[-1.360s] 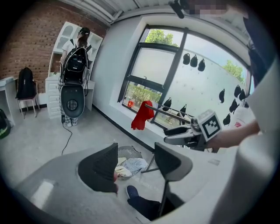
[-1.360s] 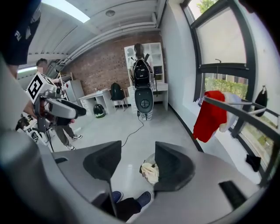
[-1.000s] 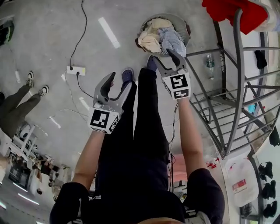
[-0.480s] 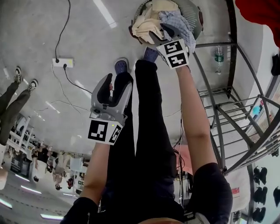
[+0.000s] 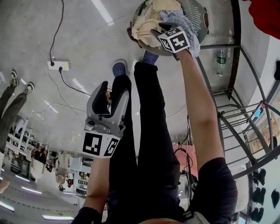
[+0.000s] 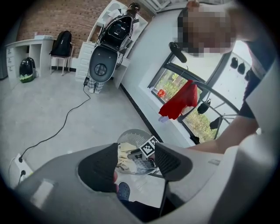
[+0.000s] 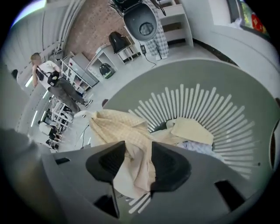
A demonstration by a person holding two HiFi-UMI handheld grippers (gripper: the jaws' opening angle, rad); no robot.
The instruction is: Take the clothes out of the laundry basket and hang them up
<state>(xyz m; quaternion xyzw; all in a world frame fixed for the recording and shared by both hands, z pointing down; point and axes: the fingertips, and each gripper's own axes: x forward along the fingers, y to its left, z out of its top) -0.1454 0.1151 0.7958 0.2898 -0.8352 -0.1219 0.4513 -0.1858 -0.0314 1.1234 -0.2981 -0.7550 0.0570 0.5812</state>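
Observation:
The round grey laundry basket (image 5: 199, 13) stands on the floor ahead of my feet, holding a cream checked cloth (image 5: 144, 26) and a pale blue garment (image 5: 183, 22). My right gripper (image 5: 164, 27) reaches down into it. In the right gripper view its jaws (image 7: 138, 164) are closing around a hanging fold of the cream cloth (image 7: 127, 131), in front of the slatted basket wall (image 7: 197, 105). My left gripper (image 5: 114, 89) hangs by my left thigh, open and empty (image 6: 135, 164). A red garment (image 5: 267, 15) hangs on the drying rack (image 5: 238, 65).
The metal rack's bars run down the right side, close to my right arm. A water bottle (image 5: 222, 54) stands under it. A power strip (image 5: 58, 65) with cables lies on the floor at left. Another person's legs (image 5: 13, 98) show at far left.
My right gripper has moved forward from beside the basket down into the clothes. The left gripper has dropped back toward my thigh. The view has shifted toward the basket.

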